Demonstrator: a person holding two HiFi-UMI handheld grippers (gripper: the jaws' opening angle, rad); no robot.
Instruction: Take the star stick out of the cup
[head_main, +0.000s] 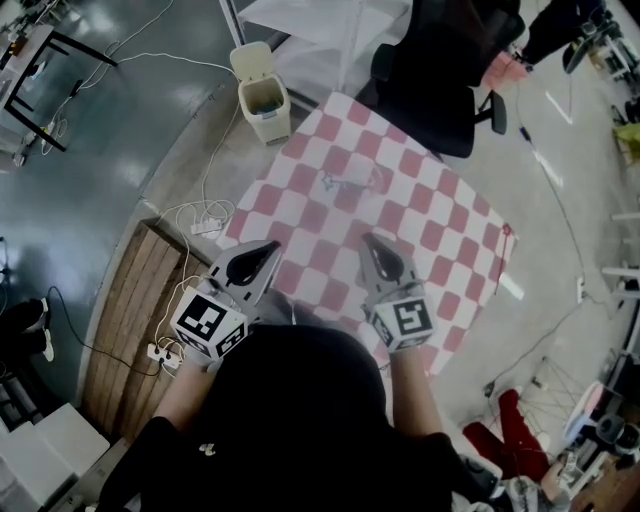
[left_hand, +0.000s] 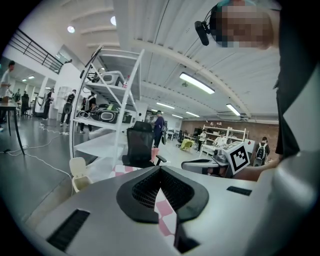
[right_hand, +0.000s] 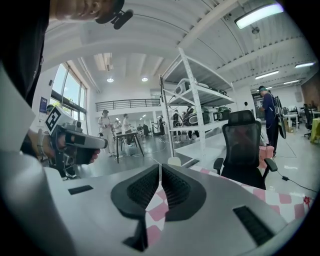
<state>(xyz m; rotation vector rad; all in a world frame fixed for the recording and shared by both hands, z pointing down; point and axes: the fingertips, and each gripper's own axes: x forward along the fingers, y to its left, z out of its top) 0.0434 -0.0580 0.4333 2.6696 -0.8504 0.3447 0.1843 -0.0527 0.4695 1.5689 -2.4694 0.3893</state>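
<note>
A table with a pink-and-white checked cloth (head_main: 440, 240) lies below me. Near its far middle sits a small clear thing with bluish marks (head_main: 350, 182), too faint to tell cup from stick. My left gripper (head_main: 268, 248) hovers over the near left edge, jaws shut and empty. My right gripper (head_main: 371, 240) hangs over the near middle, also shut with nothing held. Both point toward the clear thing, well short of it. In the left gripper view the gripper (left_hand: 160, 168) has its pads together; likewise the gripper (right_hand: 160, 165) in the right gripper view. Neither gripper view shows the cup.
A white bin (head_main: 264, 95) stands on the floor beyond the table's left corner. A black office chair (head_main: 440, 80) is at the far edge. A wooden pallet (head_main: 130, 320) and a power strip with cables (head_main: 205, 226) lie left. A white shelf rack (right_hand: 195, 115) stands behind.
</note>
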